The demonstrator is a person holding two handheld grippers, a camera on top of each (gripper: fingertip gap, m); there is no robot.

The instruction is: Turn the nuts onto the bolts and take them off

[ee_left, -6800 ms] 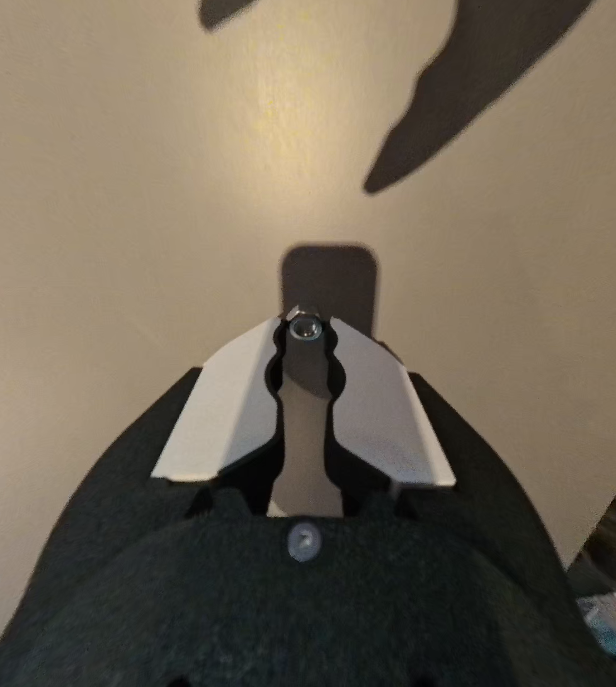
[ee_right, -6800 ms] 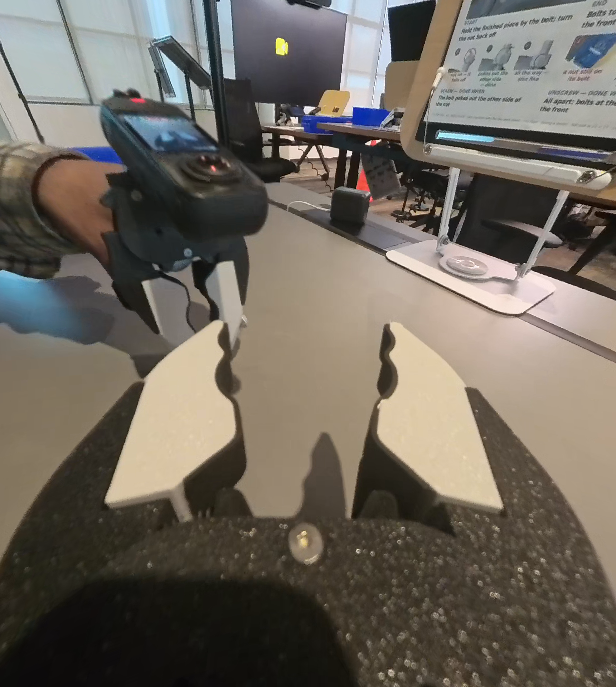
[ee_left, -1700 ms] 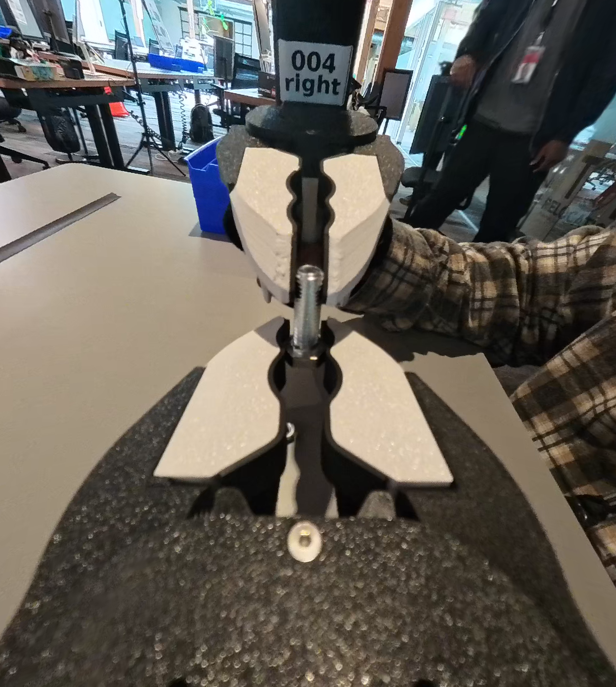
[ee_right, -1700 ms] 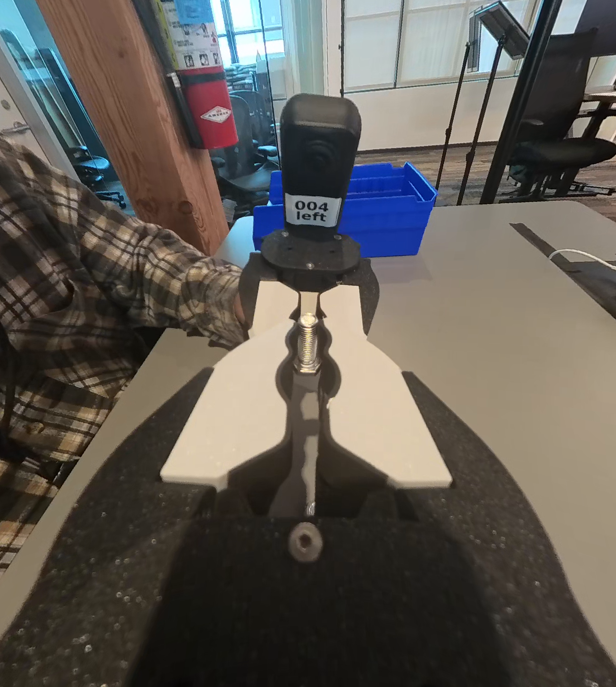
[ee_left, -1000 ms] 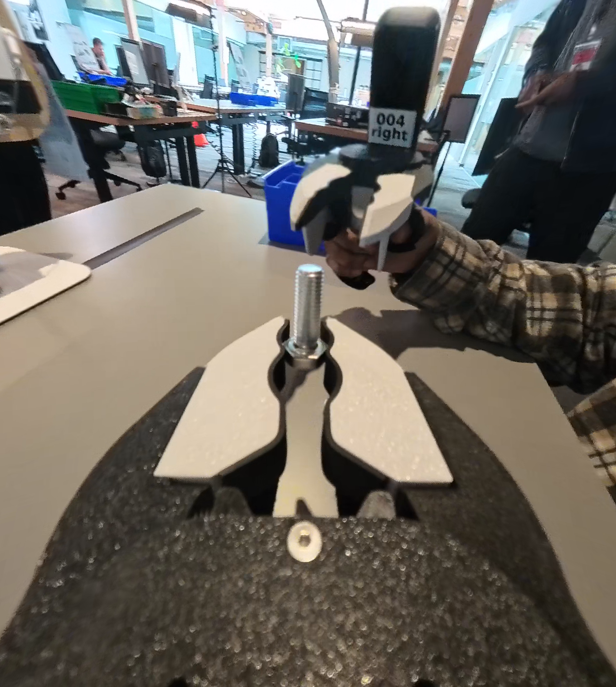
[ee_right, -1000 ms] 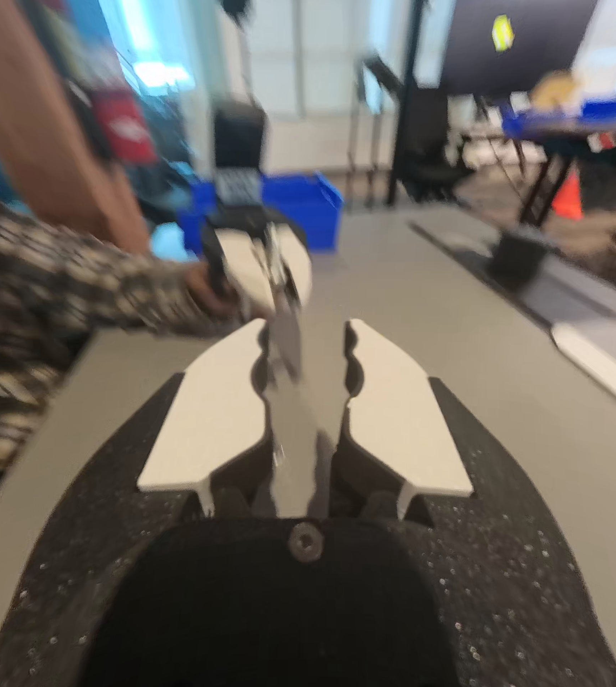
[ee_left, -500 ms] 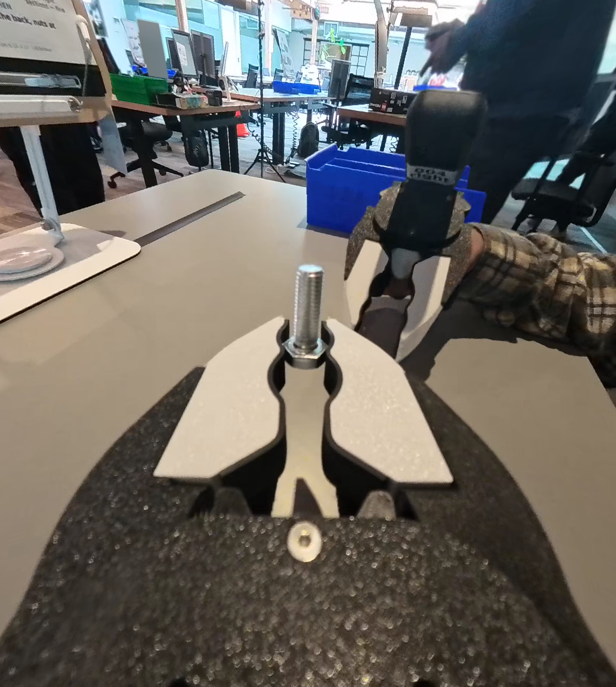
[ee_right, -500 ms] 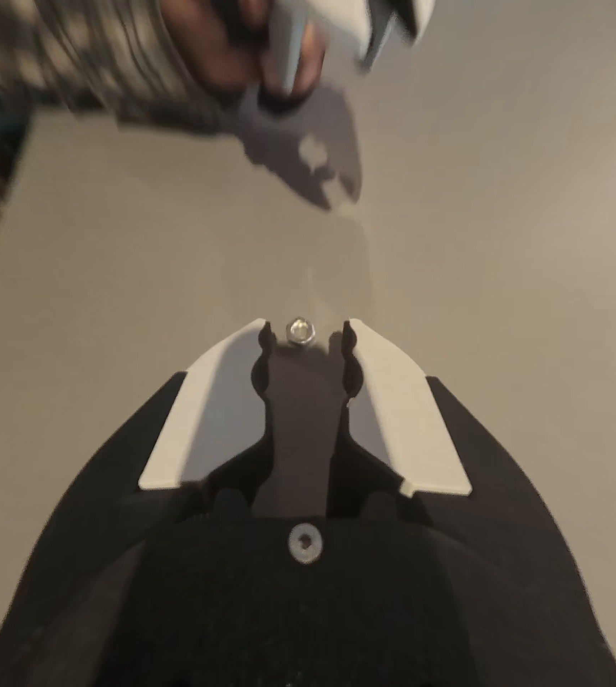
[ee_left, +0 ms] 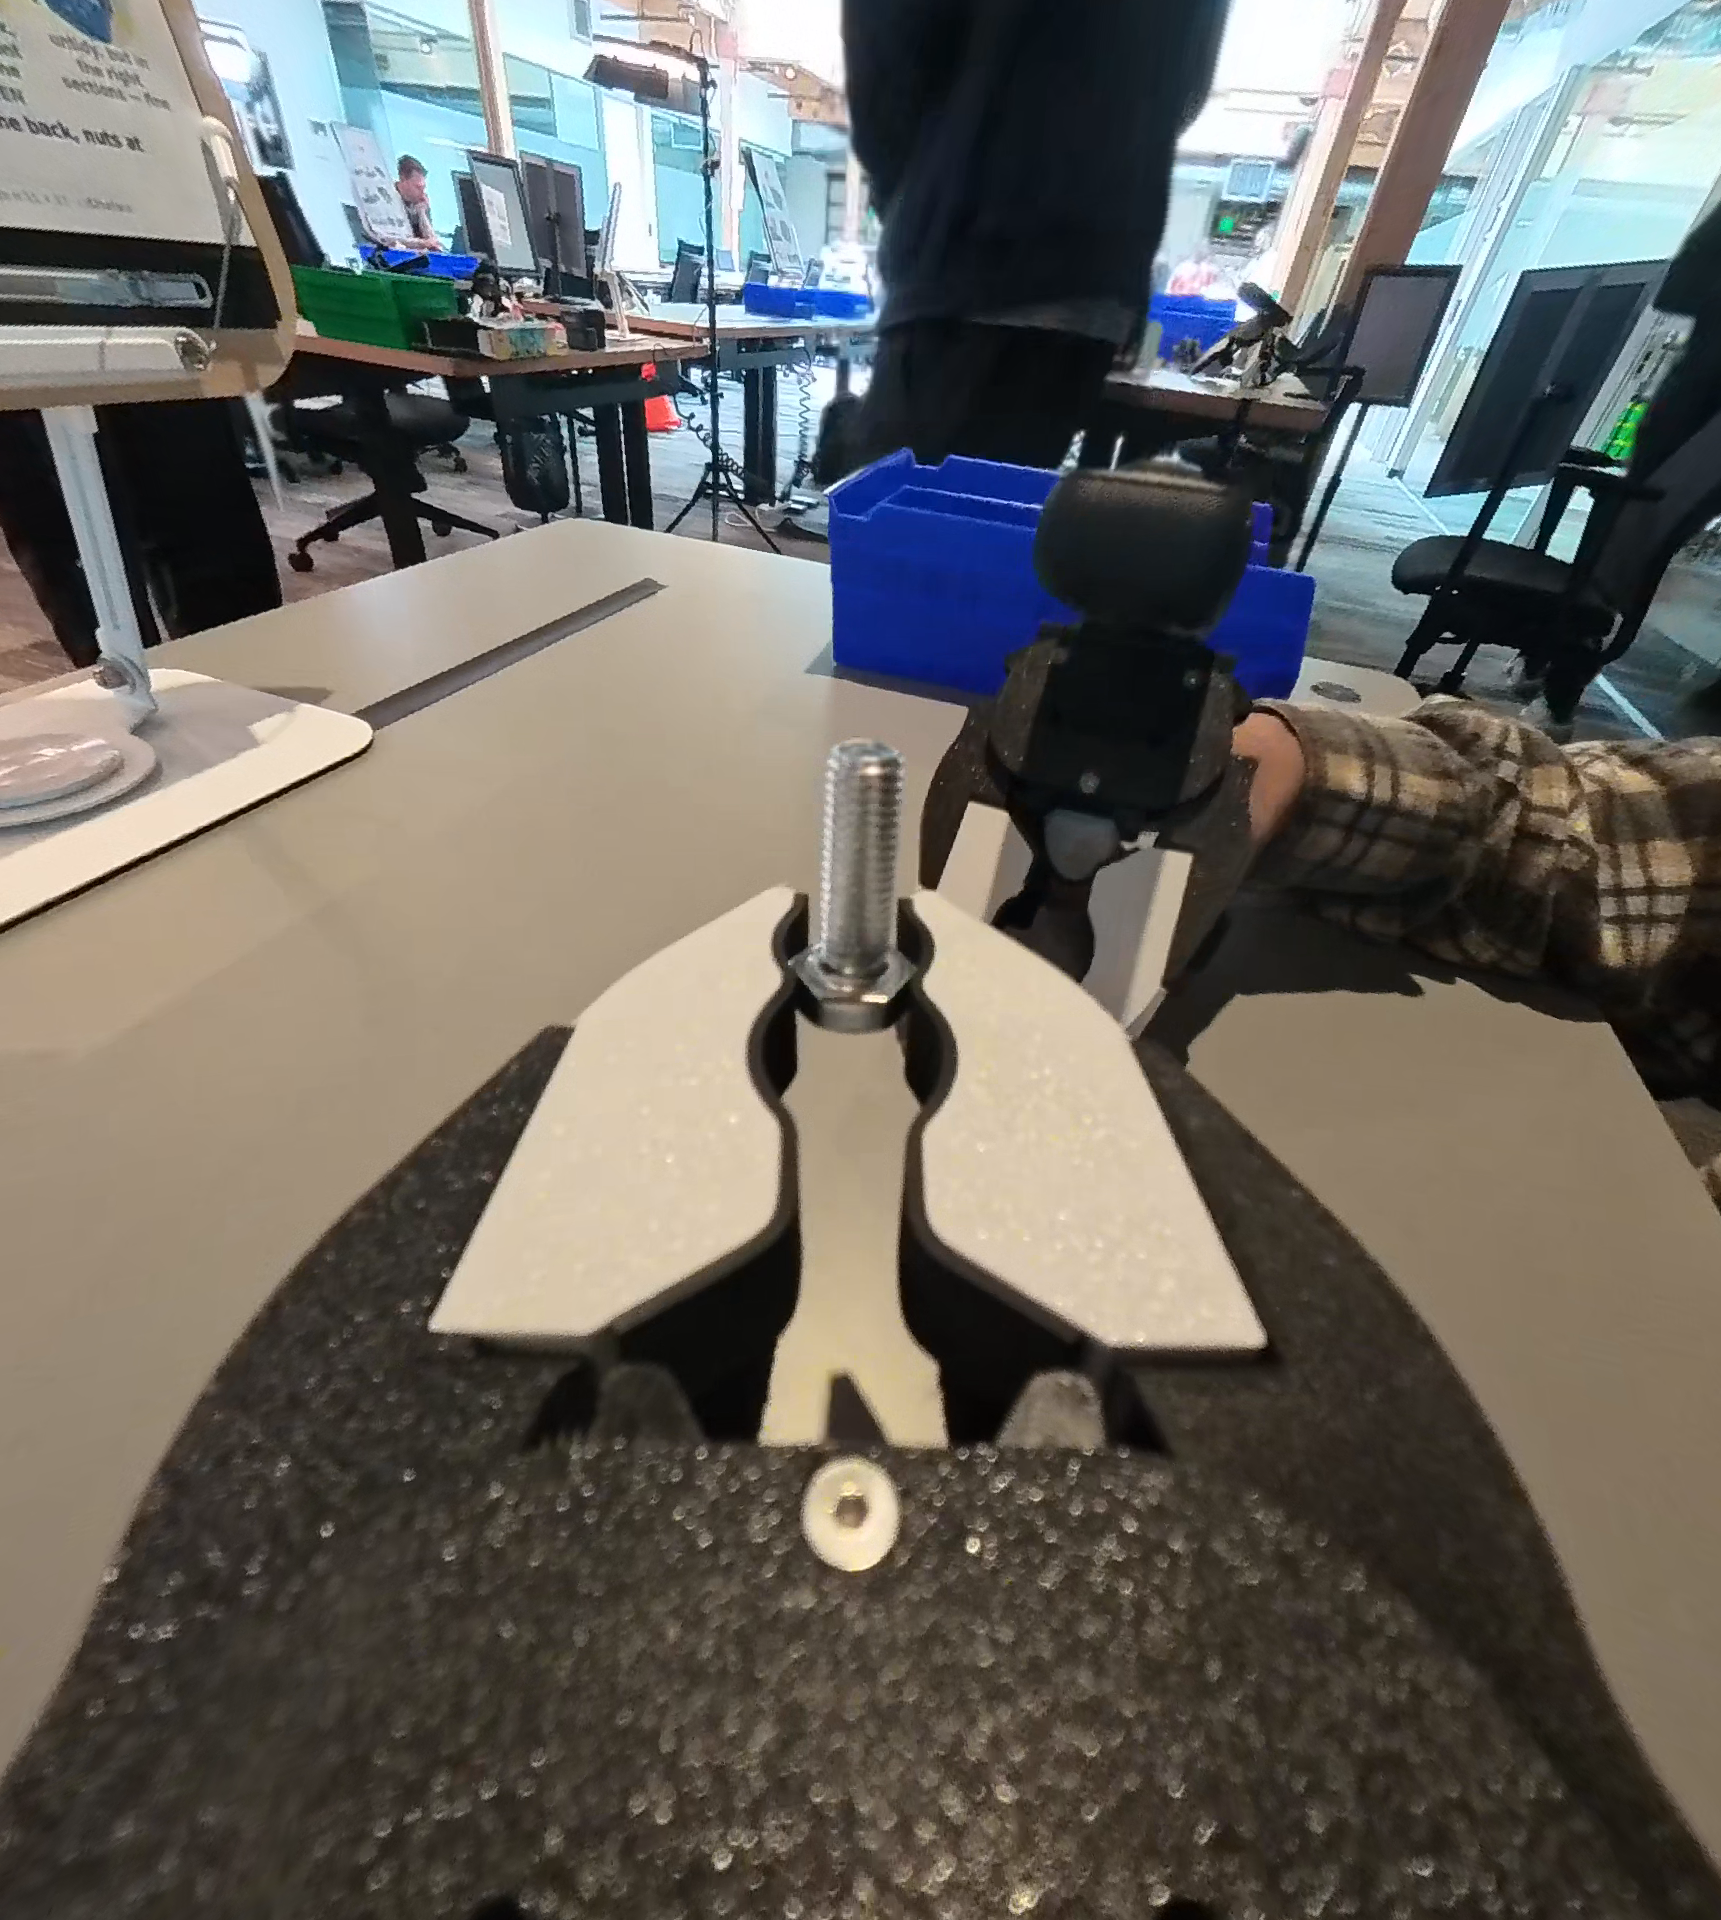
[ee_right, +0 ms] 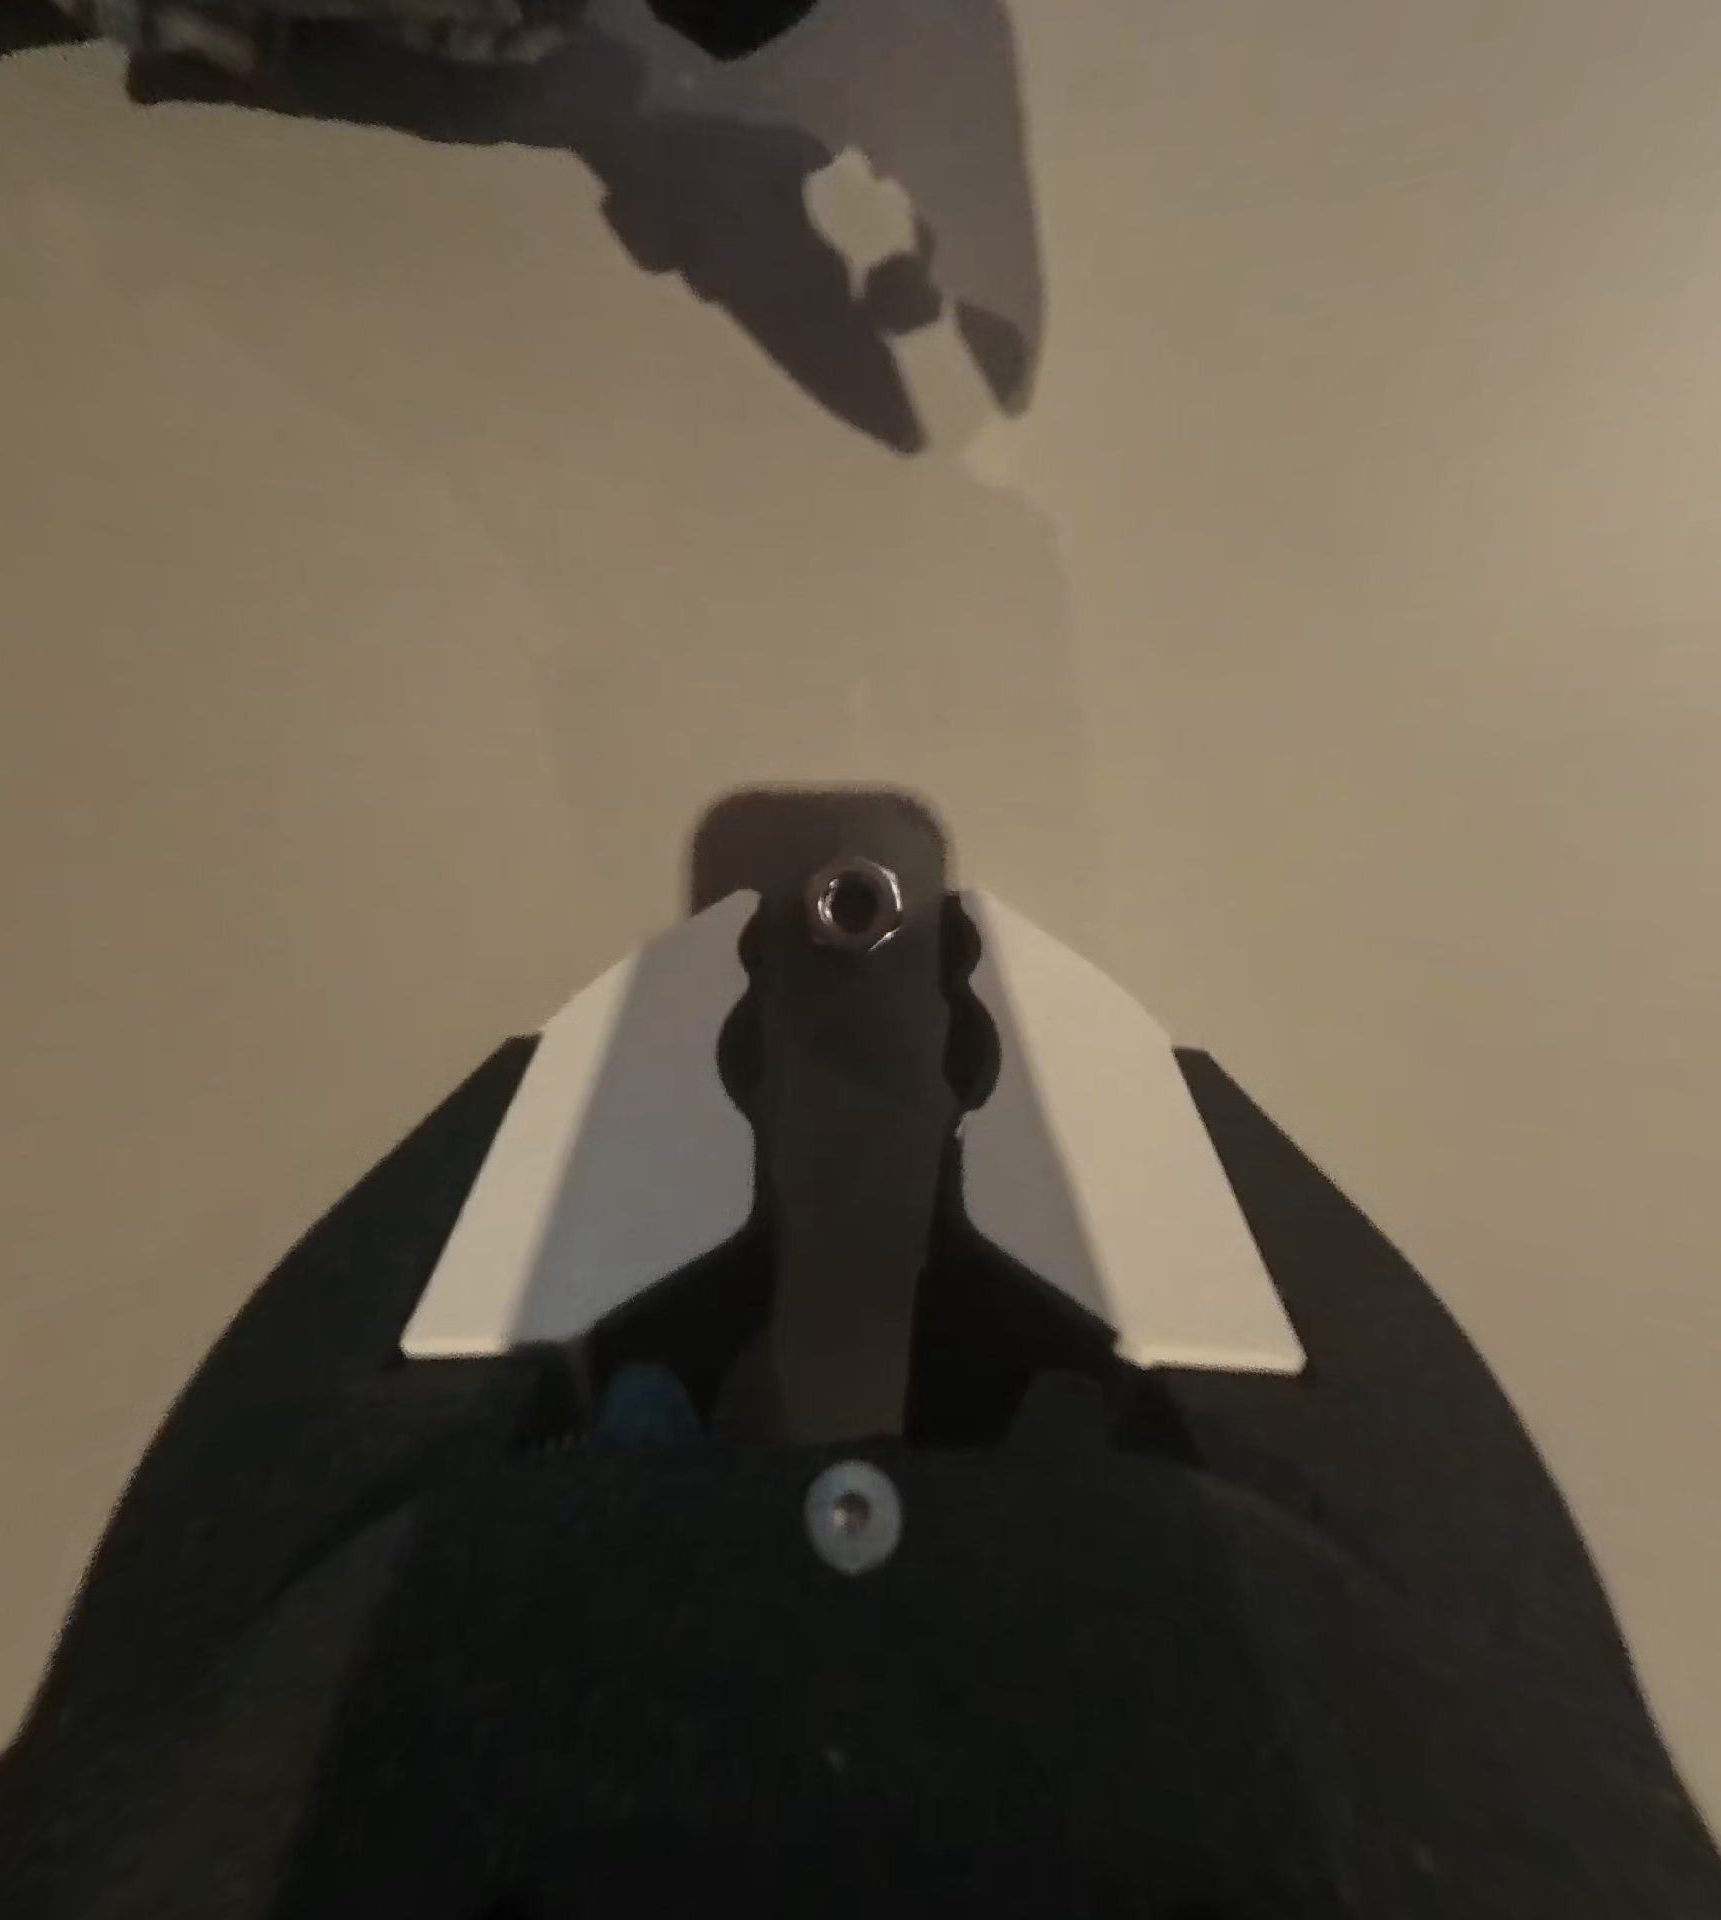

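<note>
My left gripper [ee_left: 854,909] is shut on the hex end of a silver bolt [ee_left: 861,831]. It holds the bolt upright, threads up, above the grey table [ee_left: 420,1039]. My right gripper [ee_right: 854,902] points straight down at the table and is open. A small silver nut [ee_right: 851,914] lies flat on the table between its fingertips, with a gap on each side. In the left wrist view the right gripper [ee_left: 1069,966] stands fingers down just right of the bolt, held by a hand in a plaid sleeve [ee_left: 1562,862].
A blue bin [ee_left: 939,613] stands at the table's far edge behind the right gripper. A white tablet stand [ee_left: 108,758] with an instruction board is at the far left. A person stands beyond the table. The left gripper's shadow [ee_right: 835,260] falls ahead of the nut. The gap from one gripper's tips to the other's is roughly 12 centimeters.
The right gripper opened, drew back from the bolt, then swung down to the table and came around a loose nut. The left gripper kept hold of the bolt.
</note>
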